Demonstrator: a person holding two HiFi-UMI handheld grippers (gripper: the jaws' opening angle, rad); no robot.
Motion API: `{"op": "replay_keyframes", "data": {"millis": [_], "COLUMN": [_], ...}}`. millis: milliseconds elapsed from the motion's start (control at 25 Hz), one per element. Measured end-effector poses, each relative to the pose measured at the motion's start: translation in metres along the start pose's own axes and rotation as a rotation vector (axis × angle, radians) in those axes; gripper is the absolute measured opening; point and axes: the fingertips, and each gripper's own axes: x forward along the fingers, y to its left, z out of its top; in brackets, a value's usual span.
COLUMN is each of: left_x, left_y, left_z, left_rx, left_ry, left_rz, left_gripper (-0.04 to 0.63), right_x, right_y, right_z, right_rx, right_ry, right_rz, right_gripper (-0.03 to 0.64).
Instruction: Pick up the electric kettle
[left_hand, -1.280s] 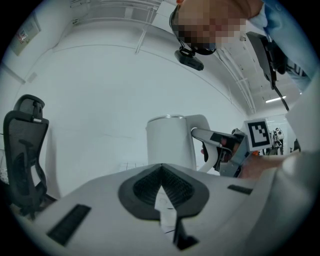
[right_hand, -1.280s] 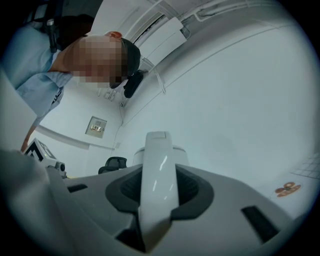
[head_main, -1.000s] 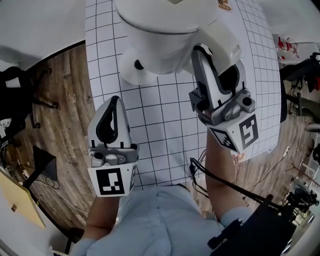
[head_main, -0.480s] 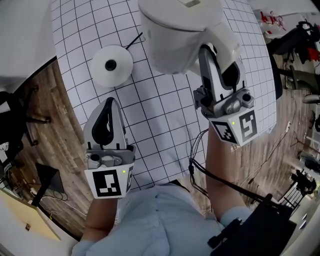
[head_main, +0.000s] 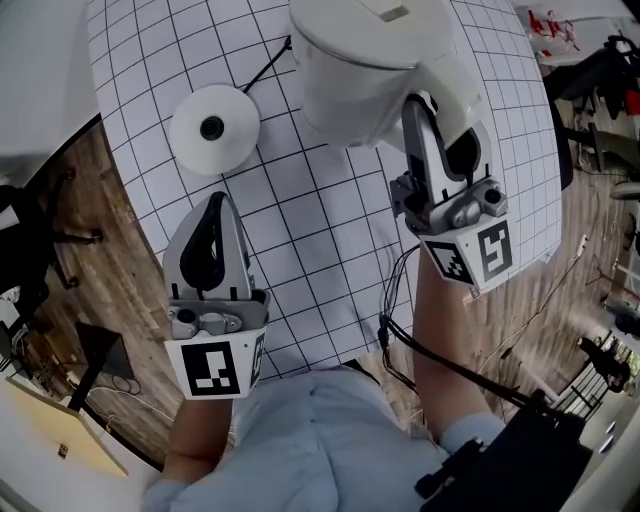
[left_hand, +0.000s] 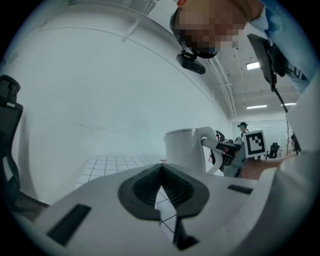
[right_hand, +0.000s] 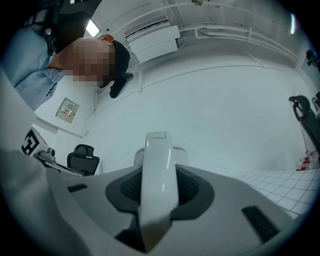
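**Kettle handle in my right tongs**

Head view: my right gripper (head_main: 425, 115) is clamped on the upright handle (head_main: 460, 125). The kettle (head_main: 365, 70) sits apart from its base (head_main: 213, 128).
Left gripper view: my left gripper (left_hand: 161, 169) is closed and empty, with the kettle ahead-right.
Right gripper view: the handle stands vertical between my pads.

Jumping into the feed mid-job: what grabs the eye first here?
The big white electric kettle at the top of the head view, its handle clamped in the right gripper. Its round base sits apart on the grid mat, up left, cord trailing away. The left gripper hangs shut and empty near the mat's edge.
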Motion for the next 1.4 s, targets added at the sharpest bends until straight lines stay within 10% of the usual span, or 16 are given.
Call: {"op": "replay_keyframes", "data": {"millis": [1000, 1400], "left_x": [-0.050, -0.099], "left_y": [-0.048, -0.092], "left_z": [0.039, 0.069], "left_rx": [0.047, 0.053], "left_ry": [-0.079, -0.161], "left_rz": [-0.045, -0.037], "left_gripper": [0.000, 0.000], "right_x": [-0.097, -0.142], "right_y": [0.005, 0.098], "right_z": [-0.027, 0.035], "right_rx": [0.025, 0.043], "right_ry": [0.091, 0.072], "right_rz": [-0.160, -0.116], "right_gripper": [0.190, 0.122]}}
